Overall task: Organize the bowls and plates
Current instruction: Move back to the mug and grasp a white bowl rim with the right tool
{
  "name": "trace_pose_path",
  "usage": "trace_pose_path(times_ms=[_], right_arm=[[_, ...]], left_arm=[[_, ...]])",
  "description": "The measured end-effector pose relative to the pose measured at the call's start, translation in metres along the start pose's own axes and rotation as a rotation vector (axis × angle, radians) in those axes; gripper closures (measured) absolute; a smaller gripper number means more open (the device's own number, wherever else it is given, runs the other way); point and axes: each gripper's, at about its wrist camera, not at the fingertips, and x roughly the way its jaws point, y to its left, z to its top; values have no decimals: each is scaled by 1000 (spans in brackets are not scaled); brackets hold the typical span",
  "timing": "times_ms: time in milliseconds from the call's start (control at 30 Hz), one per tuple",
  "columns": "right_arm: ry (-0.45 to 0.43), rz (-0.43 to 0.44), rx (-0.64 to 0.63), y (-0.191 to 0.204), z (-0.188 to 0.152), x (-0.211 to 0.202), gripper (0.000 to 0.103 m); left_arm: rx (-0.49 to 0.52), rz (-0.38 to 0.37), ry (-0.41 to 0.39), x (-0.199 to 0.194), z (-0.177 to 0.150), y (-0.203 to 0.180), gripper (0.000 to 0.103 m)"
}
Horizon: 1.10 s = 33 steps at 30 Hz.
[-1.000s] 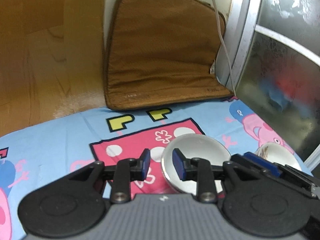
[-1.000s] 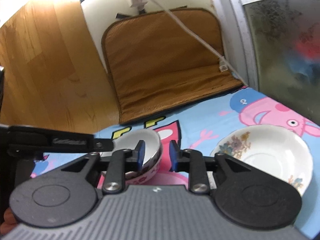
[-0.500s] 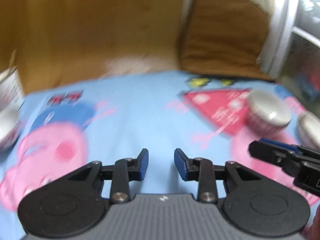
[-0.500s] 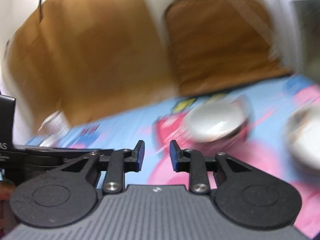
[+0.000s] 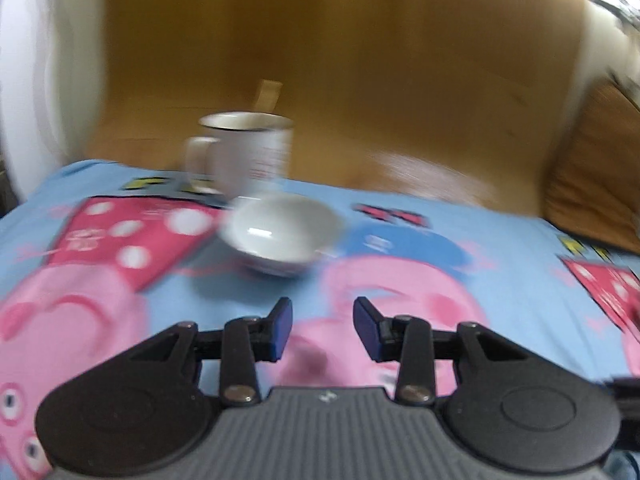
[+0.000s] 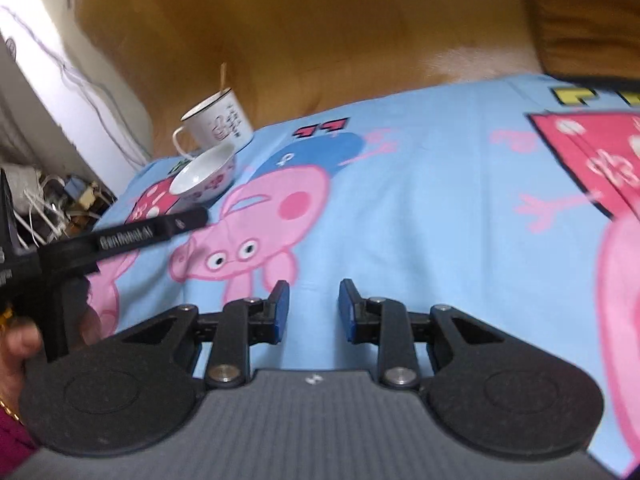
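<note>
A small white bowl [image 5: 280, 236] with a red pattern sits on the blue cartoon cloth [image 5: 480, 264], just ahead of my left gripper [image 5: 323, 328], which is open and empty. The bowl also shows in the right wrist view [image 6: 204, 174], far left, with the left gripper's body [image 6: 136, 236] reaching toward it. My right gripper [image 6: 309, 306] is open and empty above the bare cloth [image 6: 420, 200], well to the right of the bowl.
A white mug [image 5: 244, 152] with a stick in it stands right behind the bowl, also in the right wrist view [image 6: 218, 124]. A brown cushion [image 5: 592, 168] lies at the far right. Wooden floor [image 5: 320, 60] lies beyond the cloth. Cables and clutter [image 6: 52, 200] lie at the left.
Both grippers have swung left, away from the bowl and plate by the cushion. The second bowl and mug now sit ahead of the left gripper. Both stay open.
</note>
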Motion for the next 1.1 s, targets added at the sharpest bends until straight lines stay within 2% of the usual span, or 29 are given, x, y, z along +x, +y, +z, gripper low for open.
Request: trace_pose_path(times_ms=[133, 233, 367, 600, 800, 833, 900, 1000, 1100], right_arm=[[42, 14, -27, 22, 8, 19, 72], [66, 38, -15, 35, 23, 35, 72], [63, 74, 72, 48, 55, 59, 72], [90, 70, 206, 57, 96, 112, 72], [139, 44, 217, 62, 107, 142, 73], [153, 43, 223, 61, 106, 143, 75], [166, 39, 227, 58, 103, 145, 88], [164, 39, 217, 54, 100, 137, 94], [163, 51, 211, 48, 96, 117, 96]], left_arm=[[-127, 81, -23, 6, 5, 48, 68], [-225, 83, -23, 13, 1, 71, 68], [-273, 65, -5, 17, -2, 85, 68], [-311, 39, -15, 11, -4, 94, 68], [-316, 14, -12, 12, -4, 94, 68], [-316, 11, -13, 12, -4, 94, 68], [-318, 12, -15, 11, -4, 95, 67], [-328, 4, -15, 11, -5, 96, 67], [-320, -33, -30, 10, -4, 95, 67]])
